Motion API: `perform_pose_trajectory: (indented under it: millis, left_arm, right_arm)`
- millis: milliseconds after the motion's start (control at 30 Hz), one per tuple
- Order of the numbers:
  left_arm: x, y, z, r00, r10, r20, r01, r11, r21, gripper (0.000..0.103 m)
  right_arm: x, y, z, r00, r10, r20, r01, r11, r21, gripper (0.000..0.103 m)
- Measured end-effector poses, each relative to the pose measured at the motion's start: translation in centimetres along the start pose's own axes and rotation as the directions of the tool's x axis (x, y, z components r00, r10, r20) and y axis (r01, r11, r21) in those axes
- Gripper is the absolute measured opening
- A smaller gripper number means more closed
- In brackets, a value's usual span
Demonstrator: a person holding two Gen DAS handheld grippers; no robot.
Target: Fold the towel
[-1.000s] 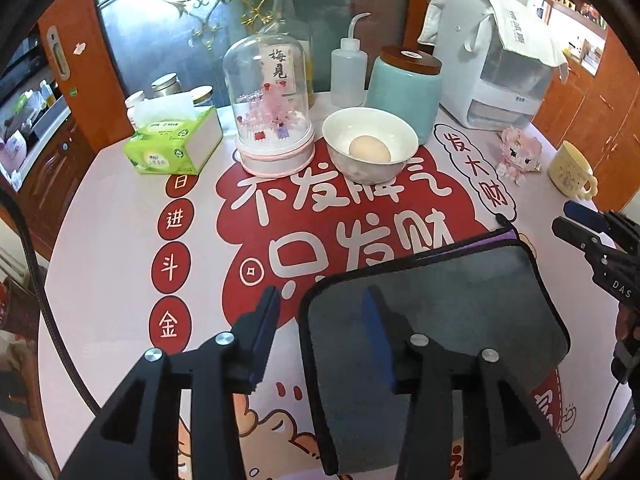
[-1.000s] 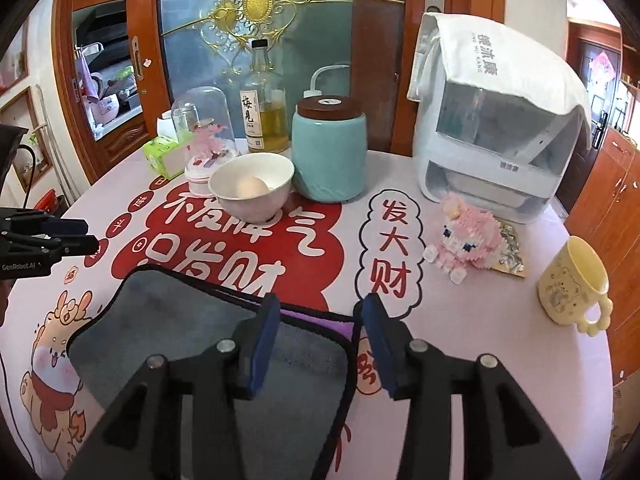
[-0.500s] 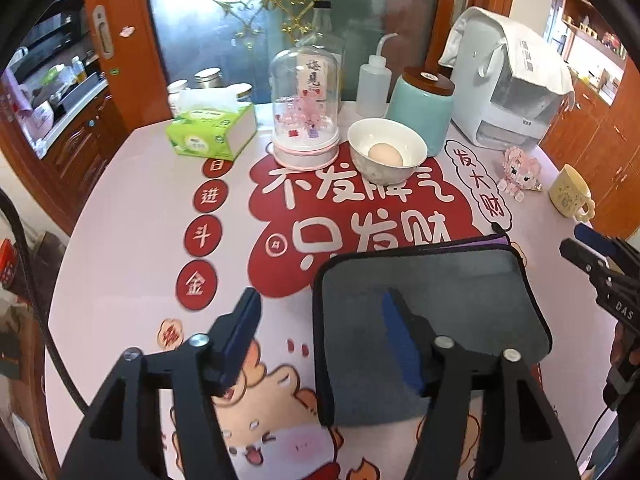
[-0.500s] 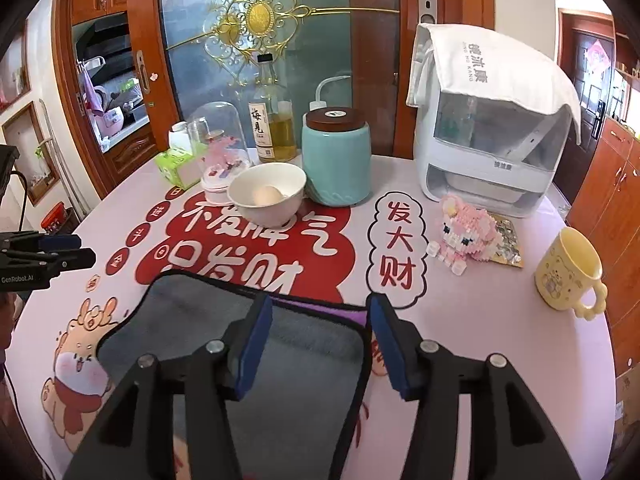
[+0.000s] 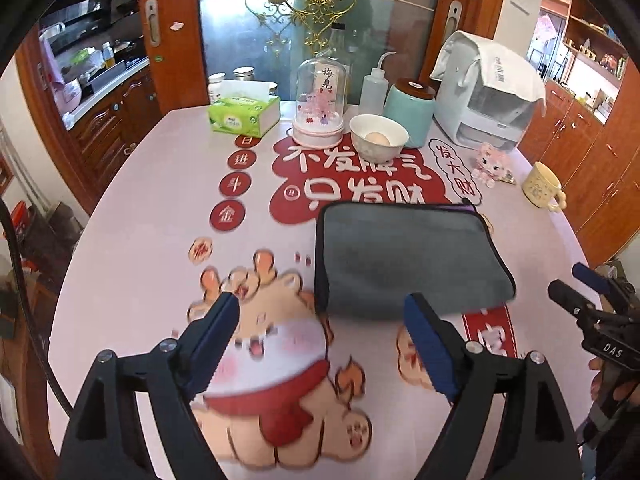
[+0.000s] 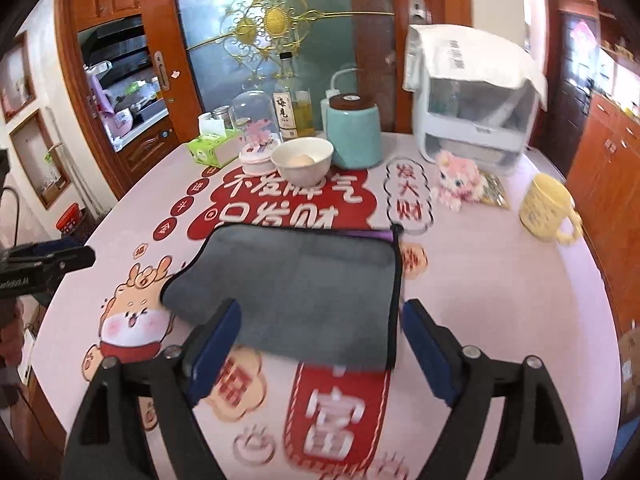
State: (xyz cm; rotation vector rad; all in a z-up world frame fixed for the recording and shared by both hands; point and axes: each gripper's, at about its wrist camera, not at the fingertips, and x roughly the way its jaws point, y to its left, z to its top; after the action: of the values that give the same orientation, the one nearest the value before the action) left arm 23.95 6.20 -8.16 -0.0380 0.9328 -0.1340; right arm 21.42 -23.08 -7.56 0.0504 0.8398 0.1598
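Observation:
The grey towel (image 5: 404, 256) with a dark trim lies folded flat on the pink printed tablecloth; it also shows in the right wrist view (image 6: 304, 284). A purple layer peeks out along its far edge. My left gripper (image 5: 324, 340) is open and empty, held above the table just short of the towel's near left corner. My right gripper (image 6: 320, 344) is open and empty, held above the towel's near edge. The right gripper shows at the right edge of the left wrist view (image 5: 592, 308); the left gripper shows at the left edge of the right wrist view (image 6: 44, 262).
Behind the towel stand a white bowl with an egg (image 5: 379, 142), a teal jar (image 5: 409, 116), a glass dome (image 5: 319, 106), a tissue box (image 5: 244, 116), a squeeze bottle (image 5: 372, 88) and a white appliance (image 5: 486, 92). A pink toy (image 6: 456, 180) and a yellow mug (image 6: 546, 206) sit at the right.
Both grippers have pulled back and risen away from the towel and opened wider. The towel stays flat on the table.

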Motion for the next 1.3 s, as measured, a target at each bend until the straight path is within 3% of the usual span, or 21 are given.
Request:
perform_pose_trajectory:
  millis: [367, 733, 1000, 1300]
  left_arm:
    - [-7.9, 0.5, -8.6, 1.000, -0.022, 0.004, 0.022, 1.000, -0.023, 0.086]
    - [-11.3, -1.4, -15.0, 0.994, -0.082, -0.066, 0.082, 0.997, 0.005, 0.088]
    - [-13.3, -3.2, -16.9, 0.992, -0.094, -0.087, 0.096, 0.995, 0.015, 0.088]
    - [-14.7, -5.6, -17.0, 0.989, -0.096, -0.113, 0.095, 0.995, -0.011, 0.088]
  right_arm:
    - [-7.3, 3.9, -7.8, 0.998, -0.065, -0.025, 0.066, 0.996, 0.062, 0.096]
    - [-13.1, 5.7, -13.7, 0.995, -0.065, -0.071, 0.074, 0.989, 0.132, 0.102]
    - [-16.3, 5.6, -15.0, 0.996, -0.045, -0.083, 0.057, 0.988, 0.141, 0.103]
    - [-19.3, 4.9, -14.5, 0.994, -0.009, -0.107, 0.024, 0.989, 0.144, 0.103]
